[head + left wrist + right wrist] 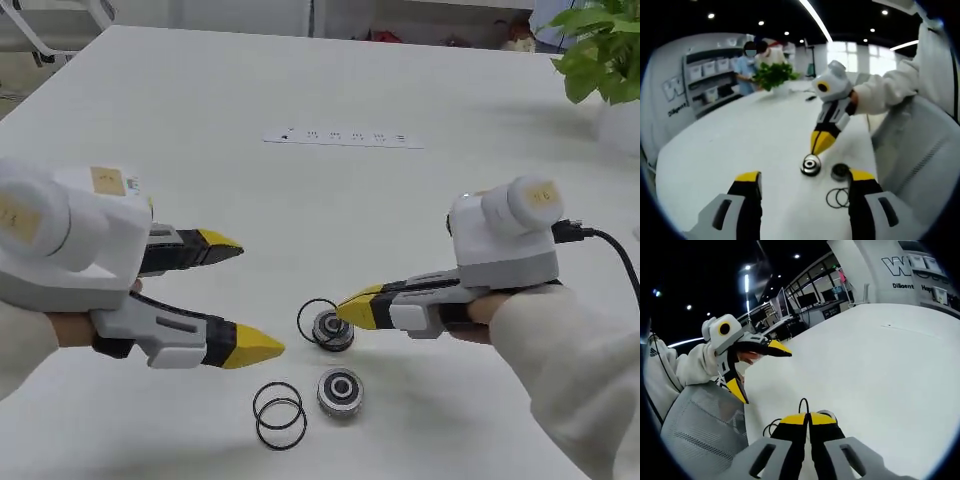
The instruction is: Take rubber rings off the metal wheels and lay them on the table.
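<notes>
The right gripper (343,309) is clenching a rubber ring (299,319) at its tips, with the metal wheel (334,332) sitting just below them, while the left gripper (255,297) is hanging released opposite, jaws standing wide apart.

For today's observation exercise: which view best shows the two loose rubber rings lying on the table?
The head view: both rubber rings lie whole, unobstructed beside a metal wheel. The left gripper view shows them small; in the right gripper view the jaws hide most of them.
</notes>
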The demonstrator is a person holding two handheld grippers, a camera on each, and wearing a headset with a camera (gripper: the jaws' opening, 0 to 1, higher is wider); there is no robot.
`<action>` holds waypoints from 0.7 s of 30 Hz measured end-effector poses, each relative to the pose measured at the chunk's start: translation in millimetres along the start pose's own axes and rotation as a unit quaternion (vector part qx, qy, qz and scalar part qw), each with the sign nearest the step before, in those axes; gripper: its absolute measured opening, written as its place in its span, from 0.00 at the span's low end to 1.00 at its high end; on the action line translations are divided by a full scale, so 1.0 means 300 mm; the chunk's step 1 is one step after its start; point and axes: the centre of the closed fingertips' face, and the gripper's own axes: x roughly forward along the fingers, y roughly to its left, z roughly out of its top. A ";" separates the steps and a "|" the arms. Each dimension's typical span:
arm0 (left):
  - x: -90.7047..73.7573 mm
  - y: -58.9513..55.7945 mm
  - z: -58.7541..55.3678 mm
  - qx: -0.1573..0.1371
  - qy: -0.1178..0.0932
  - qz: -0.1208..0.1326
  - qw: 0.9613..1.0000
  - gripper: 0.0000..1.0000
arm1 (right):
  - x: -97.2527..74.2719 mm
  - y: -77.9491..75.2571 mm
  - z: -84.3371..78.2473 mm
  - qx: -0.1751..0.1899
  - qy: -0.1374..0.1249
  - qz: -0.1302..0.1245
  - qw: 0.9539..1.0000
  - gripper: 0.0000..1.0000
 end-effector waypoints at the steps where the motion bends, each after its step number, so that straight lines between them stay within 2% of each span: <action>1: -0.005 0.001 -0.001 -0.002 -0.001 0.002 1.000 0.72 | 0.000 0.001 0.001 0.000 0.000 0.001 1.000 0.00; 6: -0.032 -0.013 0.004 -0.016 -0.012 0.009 1.000 0.77 | 0.005 0.021 0.010 0.002 -0.002 0.012 1.000 0.00; 14: -0.058 -0.044 -0.014 -0.029 -0.013 0.008 0.999 0.84 | 0.020 0.050 0.010 -0.004 0.004 0.023 1.000 0.00; 21: -0.065 -0.075 -0.045 -0.029 0.002 0.000 1.000 0.88 | 0.038 0.080 0.000 -0.007 0.013 0.036 0.999 0.00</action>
